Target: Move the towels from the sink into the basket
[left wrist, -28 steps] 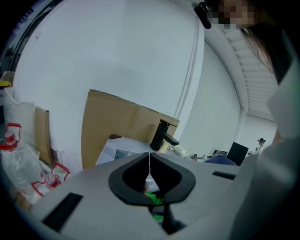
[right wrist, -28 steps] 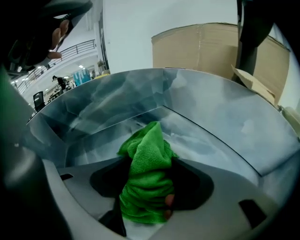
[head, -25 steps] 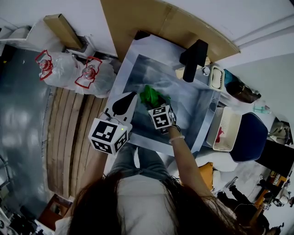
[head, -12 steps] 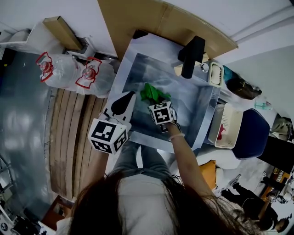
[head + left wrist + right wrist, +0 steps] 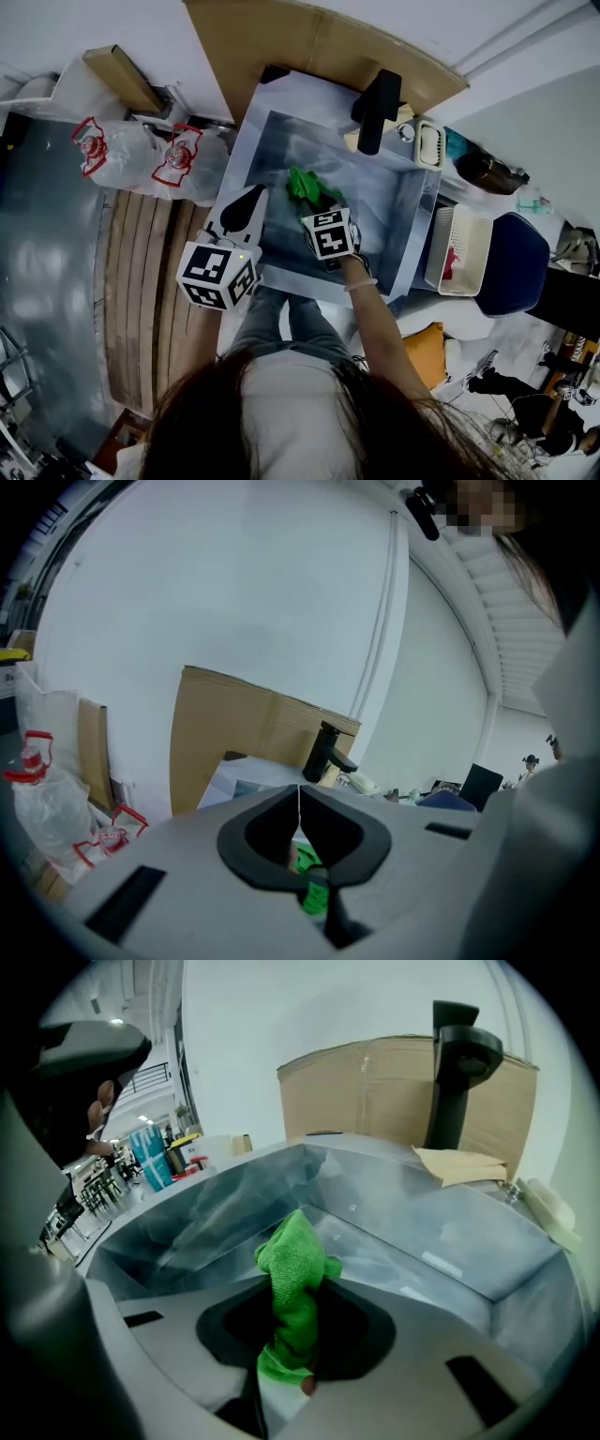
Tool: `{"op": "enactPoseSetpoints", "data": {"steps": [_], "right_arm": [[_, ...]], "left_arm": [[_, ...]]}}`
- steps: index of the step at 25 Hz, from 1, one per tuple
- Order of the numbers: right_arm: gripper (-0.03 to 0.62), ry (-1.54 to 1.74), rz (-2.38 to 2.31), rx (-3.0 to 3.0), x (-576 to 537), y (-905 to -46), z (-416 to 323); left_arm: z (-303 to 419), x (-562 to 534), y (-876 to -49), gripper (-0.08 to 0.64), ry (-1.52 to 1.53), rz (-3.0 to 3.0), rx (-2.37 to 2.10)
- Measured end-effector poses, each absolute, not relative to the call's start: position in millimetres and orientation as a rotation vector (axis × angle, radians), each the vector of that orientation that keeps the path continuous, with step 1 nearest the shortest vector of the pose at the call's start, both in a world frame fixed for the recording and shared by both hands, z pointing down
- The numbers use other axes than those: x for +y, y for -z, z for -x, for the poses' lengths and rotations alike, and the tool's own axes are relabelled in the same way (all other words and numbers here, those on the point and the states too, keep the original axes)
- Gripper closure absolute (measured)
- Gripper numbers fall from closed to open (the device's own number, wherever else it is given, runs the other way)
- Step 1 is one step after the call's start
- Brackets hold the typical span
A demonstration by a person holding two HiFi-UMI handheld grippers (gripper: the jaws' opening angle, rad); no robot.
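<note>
**Right gripper takes up the green towel in the sink**

Over the last second the fingers of the right gripper have come in from wide apart onto the green towel. They are closing the last little way, with a bunched fold of the cloth pinched between them. The left gripper has stayed at the near left rim of the sink. Its fingers are together tip to tip, with nothing in them.

The towel is down inside the steel sink, near the front wall. One end stands up above the right gripper's fingers and the rest trails below them. The white basket sits off the sink's right side, well apart from the towel, and something red lies in it already. No other towel shows in the sink.

The cloth looks light, soft and limp, a fuzzy weave that should not slip once pinched. It will likely sag and swing when lifted, and a loose end could drag on the rim or catch on the black faucet. A grip on a gathered fold near the middle, as here, seems sound. A hold on a single corner would leave a long tail hanging. The lift should probably go straight up and clear the sink wall before the towel crosses to the basket.
</note>
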State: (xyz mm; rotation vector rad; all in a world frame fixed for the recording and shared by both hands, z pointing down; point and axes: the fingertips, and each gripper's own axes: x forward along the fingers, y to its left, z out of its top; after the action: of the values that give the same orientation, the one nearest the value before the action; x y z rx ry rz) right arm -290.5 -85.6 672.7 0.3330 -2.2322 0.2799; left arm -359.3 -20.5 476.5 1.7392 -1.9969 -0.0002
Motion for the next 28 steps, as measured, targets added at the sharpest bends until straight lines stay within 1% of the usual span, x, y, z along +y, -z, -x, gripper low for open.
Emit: {"op": "enactPoseSetpoints", "data": {"steps": [14,28], "right_arm": [[0.477,-0.339,-0.422,-2.369,-88.7,-604.2,273.8],[0.477,-0.394,-0.525,-2.478,-96.0,-548.4,255.8]], "left_arm": [[359.3,-18.3,-451.6,0.551,0.031,-1.707,-2.055],[333.5,-37.7,-421.5,0.551,-0.009,-1.843,-2.006]]}}
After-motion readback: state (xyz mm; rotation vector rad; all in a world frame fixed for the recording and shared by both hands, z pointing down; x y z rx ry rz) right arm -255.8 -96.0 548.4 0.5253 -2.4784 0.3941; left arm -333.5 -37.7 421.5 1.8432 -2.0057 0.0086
